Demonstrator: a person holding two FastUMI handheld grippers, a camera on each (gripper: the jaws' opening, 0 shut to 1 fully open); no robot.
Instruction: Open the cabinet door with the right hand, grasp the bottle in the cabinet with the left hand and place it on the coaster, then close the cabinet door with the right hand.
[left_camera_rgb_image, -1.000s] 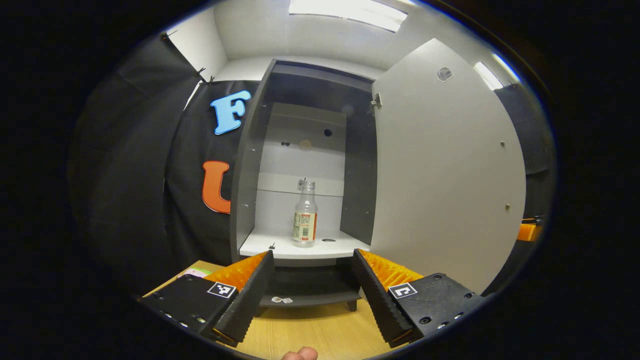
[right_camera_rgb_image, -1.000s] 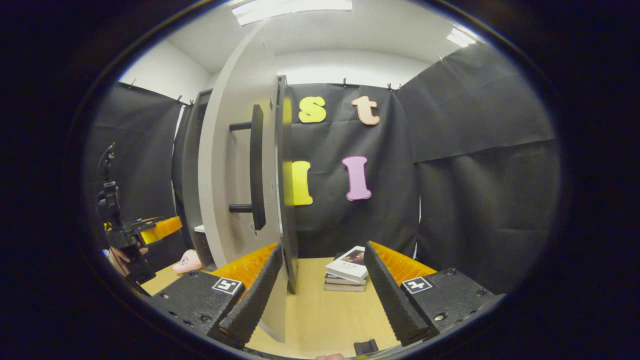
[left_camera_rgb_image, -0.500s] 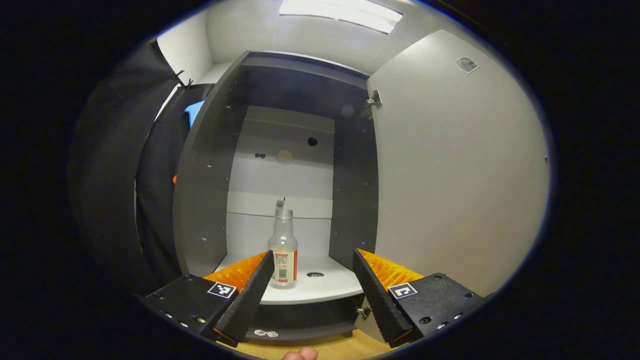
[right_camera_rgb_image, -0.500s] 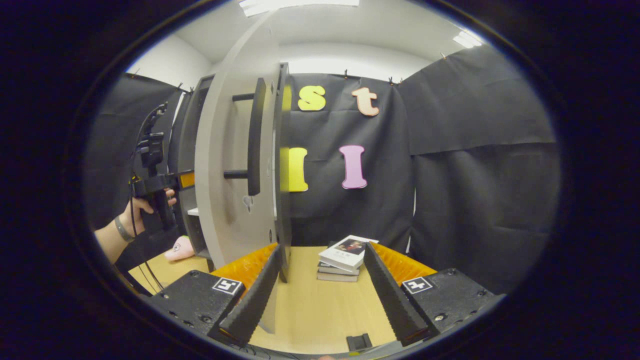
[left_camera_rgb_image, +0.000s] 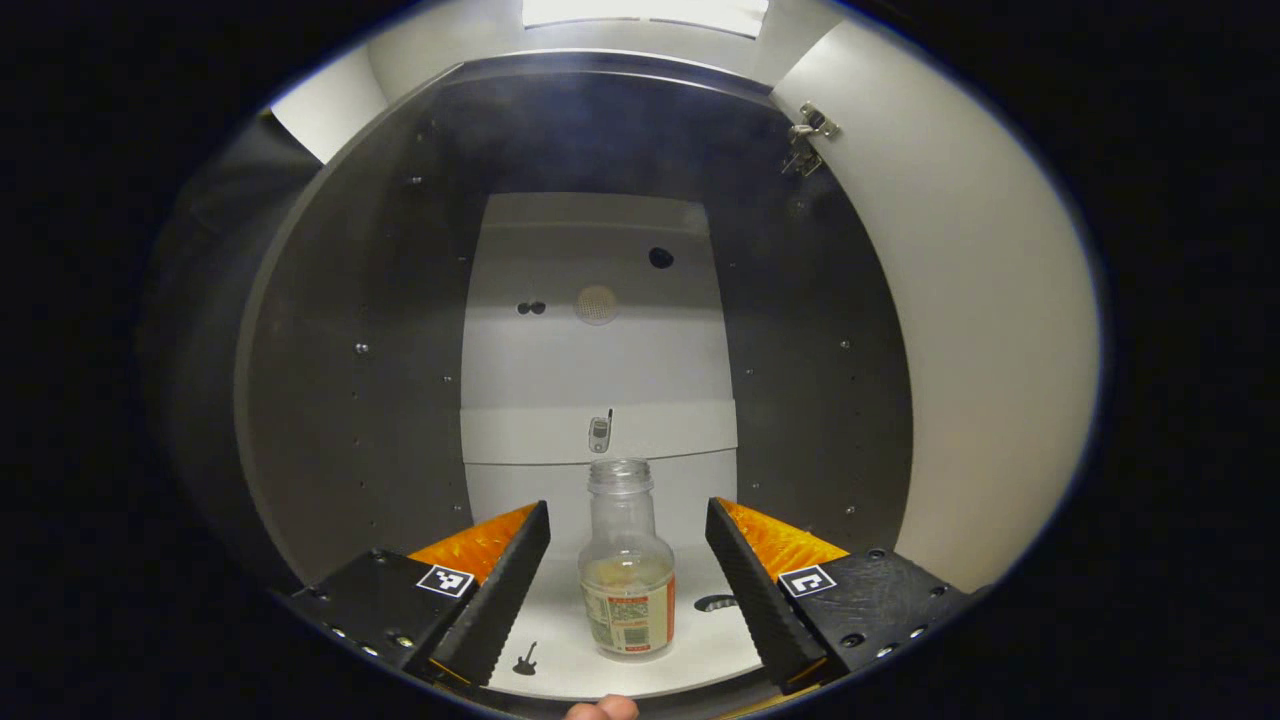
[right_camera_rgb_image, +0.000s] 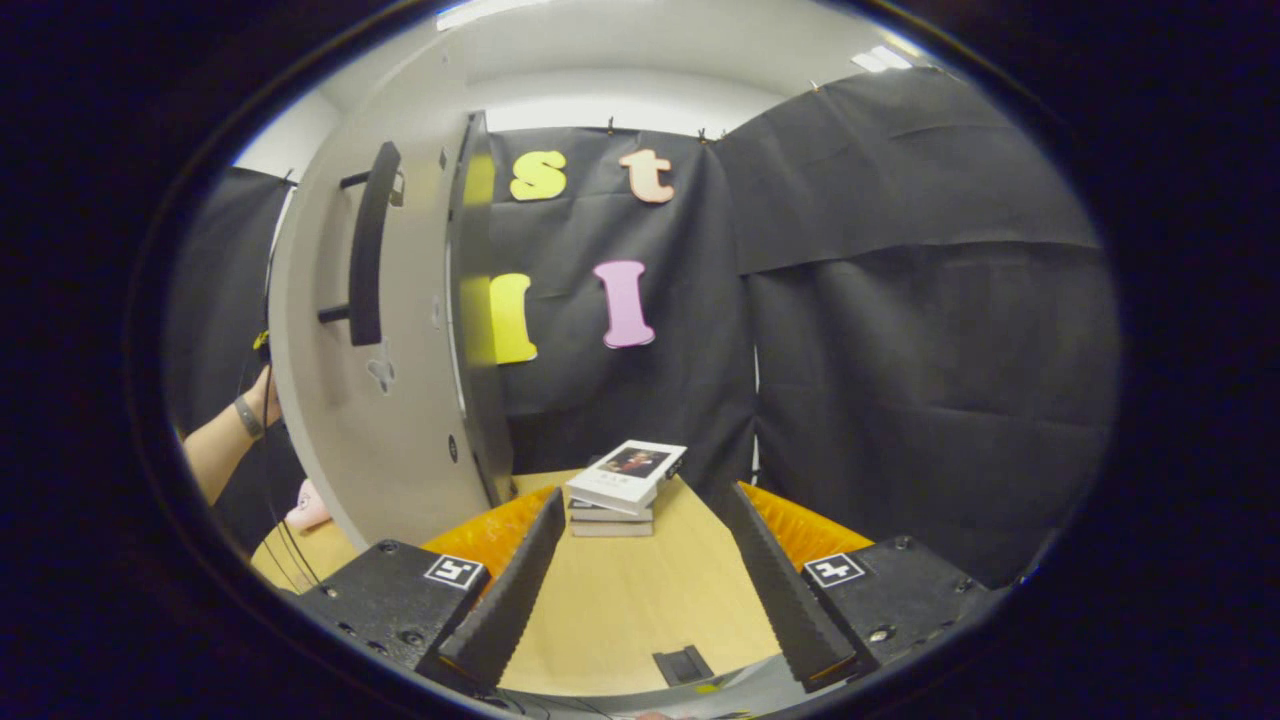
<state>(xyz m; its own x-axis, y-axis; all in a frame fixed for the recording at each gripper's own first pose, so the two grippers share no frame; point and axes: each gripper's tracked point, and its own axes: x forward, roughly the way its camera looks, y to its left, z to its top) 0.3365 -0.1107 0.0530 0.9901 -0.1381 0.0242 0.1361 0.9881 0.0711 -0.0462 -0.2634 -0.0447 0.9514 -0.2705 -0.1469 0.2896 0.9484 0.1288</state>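
Observation:
In the left gripper view a clear bottle (left_camera_rgb_image: 626, 570) with a printed label and no cap stands upright on the white cabinet shelf (left_camera_rgb_image: 700, 640). My left gripper (left_camera_rgb_image: 627, 520) is open inside the cabinet, one finger on each side of the bottle, with gaps to both. The open cabinet door (left_camera_rgb_image: 980, 330) stands at the right. In the right gripper view the same door (right_camera_rgb_image: 390, 400) with its dark bar handle (right_camera_rgb_image: 366, 250) stands open at the left. My right gripper (right_camera_rgb_image: 640, 505) is open over the wooden table (right_camera_rgb_image: 630, 620), apart from the door.
A stack of books (right_camera_rgb_image: 625, 485) lies on the table ahead of the right gripper. A person's forearm (right_camera_rgb_image: 225, 450) reaches behind the door, and a pink object (right_camera_rgb_image: 308, 508) lies on the table there. Dark cabinet side walls (left_camera_rgb_image: 350, 400) flank the left gripper closely.
My left gripper has moved forward into the cabinet until the bottle stands between its fingers. My right gripper has drawn away to the right of the door, which now sits farther left.

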